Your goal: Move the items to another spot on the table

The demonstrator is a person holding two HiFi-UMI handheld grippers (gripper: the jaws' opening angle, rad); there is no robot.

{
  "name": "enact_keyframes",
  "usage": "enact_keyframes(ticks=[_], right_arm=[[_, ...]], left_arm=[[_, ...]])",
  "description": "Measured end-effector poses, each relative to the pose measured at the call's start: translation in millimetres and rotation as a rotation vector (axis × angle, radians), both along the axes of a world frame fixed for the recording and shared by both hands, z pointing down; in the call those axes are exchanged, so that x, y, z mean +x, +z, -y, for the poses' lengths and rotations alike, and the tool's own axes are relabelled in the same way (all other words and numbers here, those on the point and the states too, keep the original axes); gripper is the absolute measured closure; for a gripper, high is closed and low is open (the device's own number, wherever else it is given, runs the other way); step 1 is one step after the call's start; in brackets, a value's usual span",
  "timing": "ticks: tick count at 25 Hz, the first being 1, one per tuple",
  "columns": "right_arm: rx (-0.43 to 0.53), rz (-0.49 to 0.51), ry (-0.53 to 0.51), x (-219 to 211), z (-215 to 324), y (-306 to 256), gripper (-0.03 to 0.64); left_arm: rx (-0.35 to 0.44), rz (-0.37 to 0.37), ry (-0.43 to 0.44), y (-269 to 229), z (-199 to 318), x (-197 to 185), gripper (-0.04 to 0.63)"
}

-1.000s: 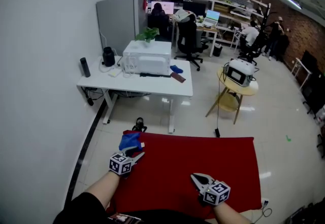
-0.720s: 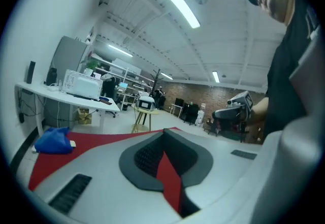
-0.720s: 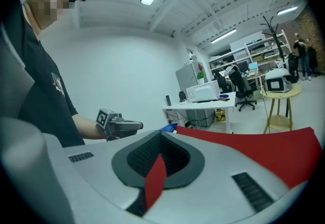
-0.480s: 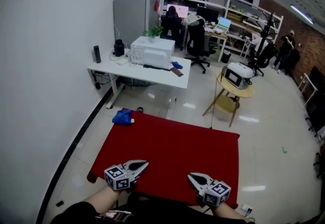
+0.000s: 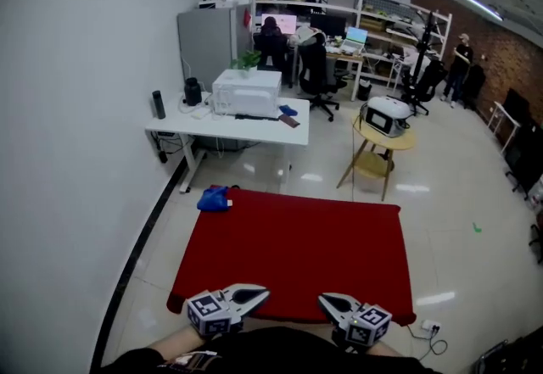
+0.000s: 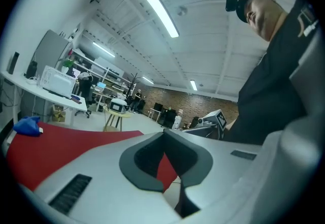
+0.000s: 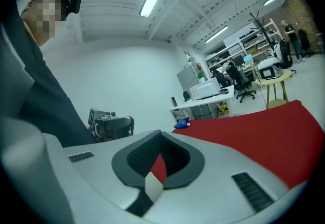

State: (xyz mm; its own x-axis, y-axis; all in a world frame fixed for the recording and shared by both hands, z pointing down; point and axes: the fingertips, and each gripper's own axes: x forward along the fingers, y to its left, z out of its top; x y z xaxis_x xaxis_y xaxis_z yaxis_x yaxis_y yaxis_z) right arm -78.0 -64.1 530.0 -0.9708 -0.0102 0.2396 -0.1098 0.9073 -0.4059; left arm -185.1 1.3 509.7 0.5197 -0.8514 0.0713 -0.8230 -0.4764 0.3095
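Blue fabric, by the look of it: the one item in view is a small blue bundle [image 5: 215, 198], crumpled and low, lying at the far left corner of the red surface [image 5: 297, 253], right at its edge. Whether it is a cloth or a soft pouch cannot be settled from here.

Handling, as a judgement: light, limp and unbreakable. It should sag when lifted rather than hold its shape, and a pinch on a loose outer flap would probably let the rest trail or unfold. The better hold appears to be the highest bunched fold near its middle, taken through several layers at once. Being so close to the corner, a clumsy nudge could push it off the red surface to the floor. The red cover looks like cloth too, so a low pinch may catch it along with the bundle.

The left hand-held gripper [image 5: 264, 292] is at the near edge of the red surface, jaws pressed together with nothing between them. The right hand-held gripper [image 5: 325, 302] sits beside it at the same near edge, jaws likewise together and empty. Both are well apart from the bundle.
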Motion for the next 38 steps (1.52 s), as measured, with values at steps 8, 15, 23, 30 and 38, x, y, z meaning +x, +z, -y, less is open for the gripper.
enact_keyframes(ticks=[8, 15, 23, 30, 38], right_arm=[[0.061, 0.009, -0.037, -25, -56, -14, 0.624], [0.087, 0.073, -0.088, 16, -43, -30, 0.626], [0.003, 0.094, -0.068, 46, -39, -35, 0.627], [0.06, 0.11, -0.09, 45, -39, -27, 0.627], [0.071, 0.114, -0.087, 44, -37, -28, 0.627]], left_arm=[[-0.013, -0.053, 0.123, -10, -39, 19, 0.603], [0.031, -0.069, 0.047, -26, -25, 52, 0.603], [-0.026, -0.084, 0.059, -8, -19, 92, 0.603], [-0.018, -0.079, 0.059, -11, -19, 88, 0.604], [-0.012, -0.089, 0.06, -12, -18, 86, 0.603]])
